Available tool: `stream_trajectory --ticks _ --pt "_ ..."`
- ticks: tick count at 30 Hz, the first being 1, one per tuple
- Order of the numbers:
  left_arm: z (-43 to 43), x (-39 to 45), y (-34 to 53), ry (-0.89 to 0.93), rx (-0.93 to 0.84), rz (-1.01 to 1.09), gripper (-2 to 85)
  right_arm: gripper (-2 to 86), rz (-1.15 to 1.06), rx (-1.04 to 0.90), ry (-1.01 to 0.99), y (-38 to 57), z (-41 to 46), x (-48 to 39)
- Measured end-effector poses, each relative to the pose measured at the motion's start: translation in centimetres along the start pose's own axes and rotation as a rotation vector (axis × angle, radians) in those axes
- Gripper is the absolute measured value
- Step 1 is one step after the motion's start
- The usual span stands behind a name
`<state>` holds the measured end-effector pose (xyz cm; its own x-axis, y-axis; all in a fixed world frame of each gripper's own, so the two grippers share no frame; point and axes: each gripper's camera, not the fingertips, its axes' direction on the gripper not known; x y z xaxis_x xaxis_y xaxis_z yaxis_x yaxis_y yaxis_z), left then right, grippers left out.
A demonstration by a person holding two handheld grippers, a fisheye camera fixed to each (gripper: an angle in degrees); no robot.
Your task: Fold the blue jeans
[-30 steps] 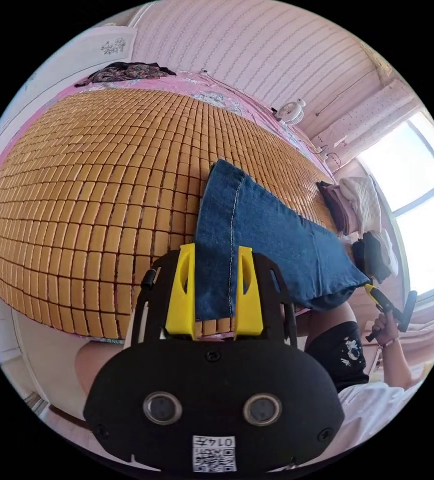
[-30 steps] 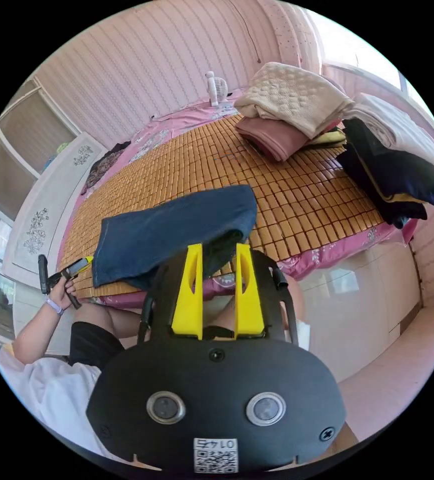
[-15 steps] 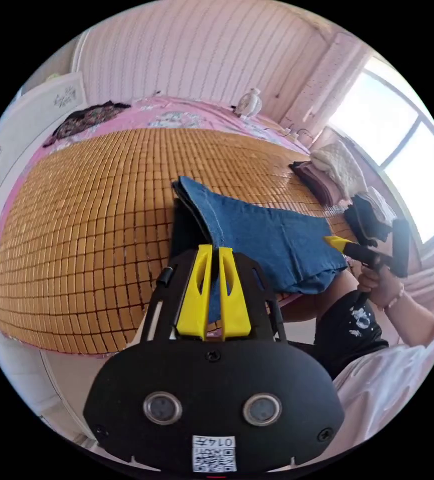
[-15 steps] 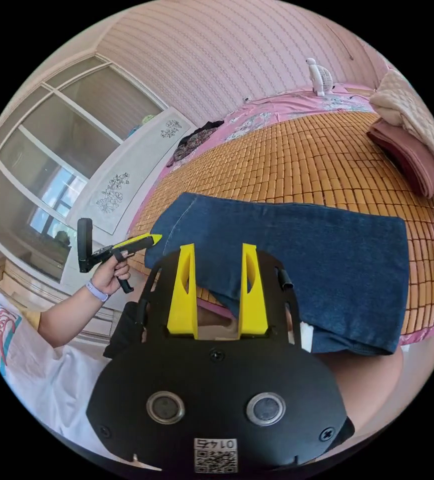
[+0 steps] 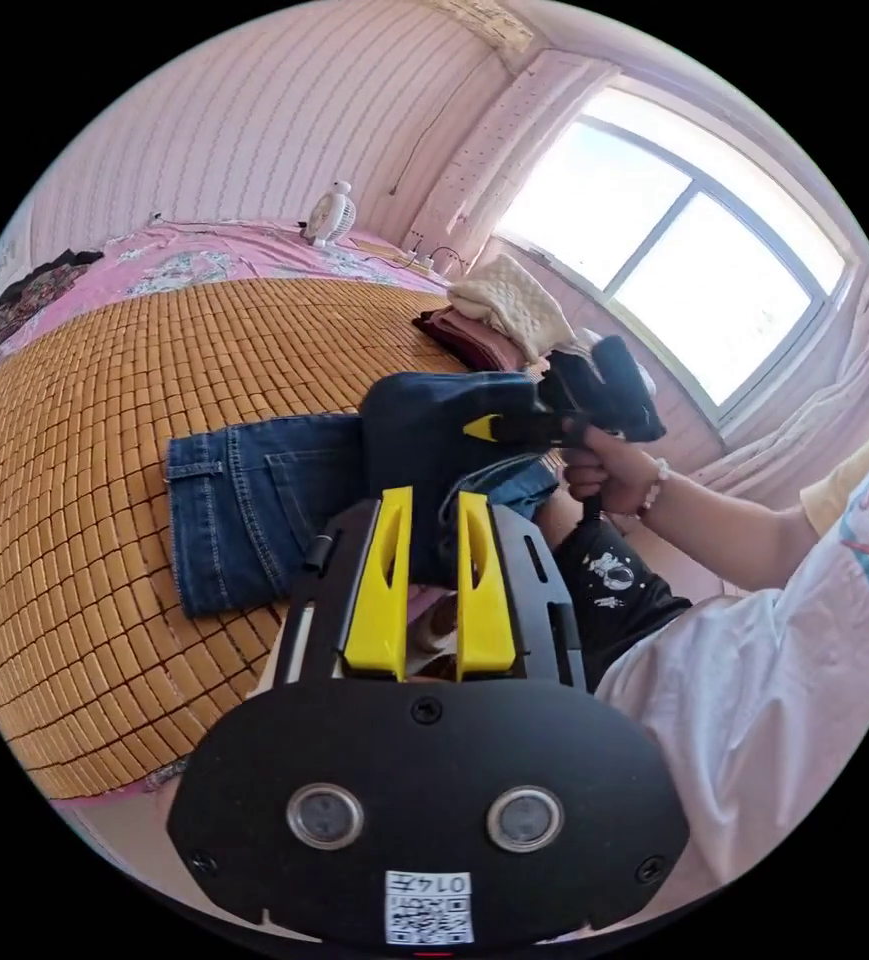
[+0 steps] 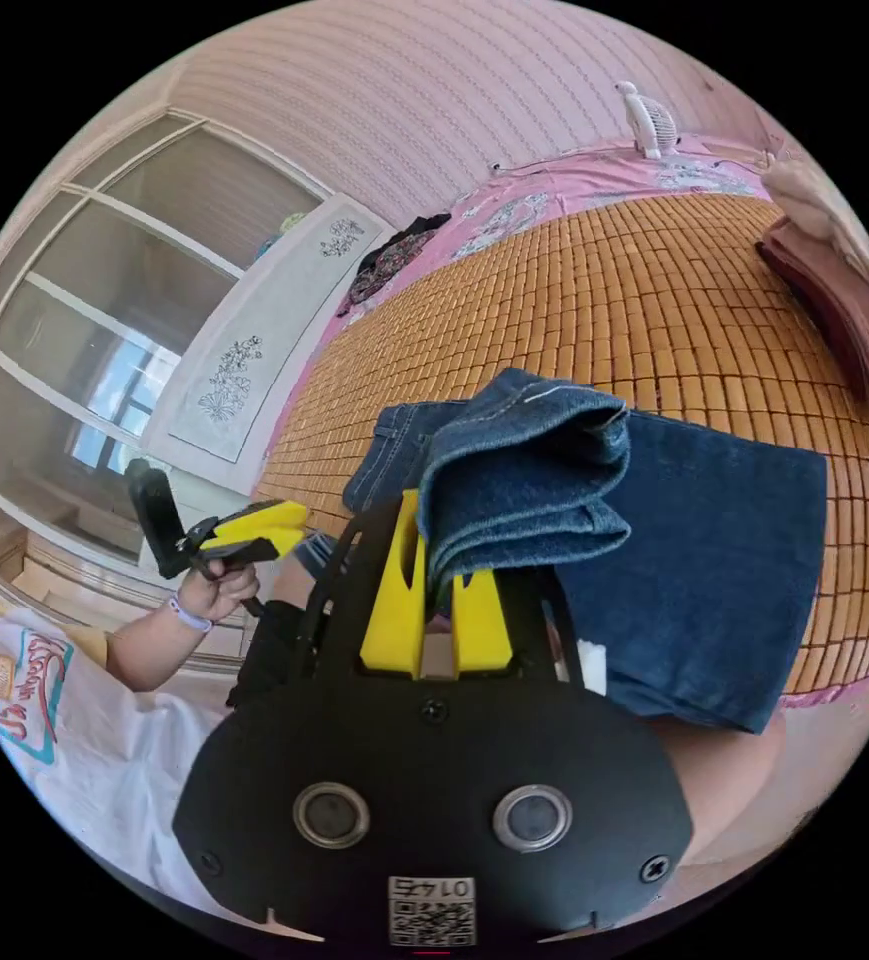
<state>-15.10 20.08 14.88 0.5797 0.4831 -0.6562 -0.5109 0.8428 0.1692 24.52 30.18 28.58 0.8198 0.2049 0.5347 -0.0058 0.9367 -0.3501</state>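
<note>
We cannot see the far ends of our right gripper's (image 6: 442,590) yellow jaws: in the right gripper view a thick folded bundle of the blue denim jeans (image 6: 654,540) drapes over them, with the jaws drawn close together on the cloth, gripping it. In the left gripper view the same tool (image 5: 489,428) comes in from the right, a hand (image 5: 604,478) around its handle and its yellow tip against a raised dark fold of the jeans (image 5: 254,500).

Our left gripper's (image 5: 430,590) jaws stand a little apart. A hanging part of the jeans lies behind the gap, but we cannot tell whether the jaws press on it. In the right gripper view that gripper (image 6: 254,528) sits at the left, off the bed edge and apart from the denim.

The jeans lie on the woven bamboo-tile mat (image 5: 154,340) at the bed's near edge, the waistband and pocket end flat.

Small printed tags sit on both gripper bodies.

Further off we see a stack of folded cream and maroon textiles (image 5: 499,315), cut off at the right edge in the right gripper view, a small white fan (image 5: 332,213) on the pink floral sheet (image 5: 174,265), and a dark patterned garment (image 6: 389,255) at the far side.
</note>
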Motion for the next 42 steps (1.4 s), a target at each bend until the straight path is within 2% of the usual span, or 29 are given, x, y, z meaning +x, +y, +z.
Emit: stream_trajectory --ticks 2,5,8,12,16,17,20,22,25,27,29,31,34,37,39,42 --pt "-0.1 -2.9 -1.6 -0.111 0.041 -0.09 5.1 -0.4 0.031 0.08 0.068 1.1 -4.5 1.2" --pt "2.8 -7.9 -5.1 -0.236 -0.046 -0.233 8.2 -0.5 0.053 0.19 0.207 2.6 -11.3 2.1" --pt "8.0 -11.0 -7.3 -0.361 -0.341 -0.282 9.8 -0.5 0.02 0.288 0.402 3.2 -16.5 1.4" --pt "8.8 -9.7 -8.6 -0.388 -0.414 -0.154 7.2 -0.5 0.007 0.377 0.487 2.5 -20.3 1.0" --pt "6.1 -9.9 -7.8 -0.582 -0.498 -0.028 4.1 -0.5 -0.048 0.421 0.508 1.0 -20.9 0.1" --pt "5.1 -10.8 -7.6 -0.603 -0.5 -0.053 4.0 -0.5 -0.064 0.438 0.5 0.4 -21.0 -0.1" --pt "-2.5 -17.0 -6.5 -0.685 -0.436 -0.317 3.7 -0.3 -0.056 0.442 0.466 -1.0 -20.6 0.4" --pt "-9.7 -21.5 -5.5 -0.702 -0.306 -0.542 3.7 0.0 -0.028 0.412 0.469 -1.7 -19.7 1.7" --pt "-15.4 -24.5 -4.0 -0.736 -0.229 -0.717 3.4 1.4 0.122 0.292 0.472 -2.4 -16.6 6.1" --pt "-17.5 -24.9 -3.5 -0.75 -0.19 -0.733 2.2 4.7 0.237 0.113 0.502 -2.4 -13.3 9.6" --pt "-19.1 -25.0 -3.2 -0.785 -0.152 -0.765 0.8 6.5 0.318 0.05 0.618 -1.9 -11.9 10.9" --pt "-20.8 -25.0 -3.1 -0.723 -0.057 -0.788 1.9 7.2 0.428 0.038 0.715 -1.5 -11.7 11.7" --pt "-20.8 -25.4 -3.4 -0.641 0.0 -0.805 5.6 8.1 0.43 0.095 0.708 -1.6 -12.0 11.0" --pt "-18.0 -27.2 -3.5 -0.535 -0.078 -0.887 8.8 8.2 0.42 0.153 0.73 -2.6 -11.8 10.3" --pt "-15.9 -28.6 -3.0 -0.45 -0.142 -0.969 10.4 8.5 0.426 0.116 0.652 -4.1 -10.7 11.0" --pt "-14.9 -28.4 -3.6 -0.517 -0.169 -0.93 10.6 8.8 0.457 0.079 0.633 -5.8 -9.1 12.4"
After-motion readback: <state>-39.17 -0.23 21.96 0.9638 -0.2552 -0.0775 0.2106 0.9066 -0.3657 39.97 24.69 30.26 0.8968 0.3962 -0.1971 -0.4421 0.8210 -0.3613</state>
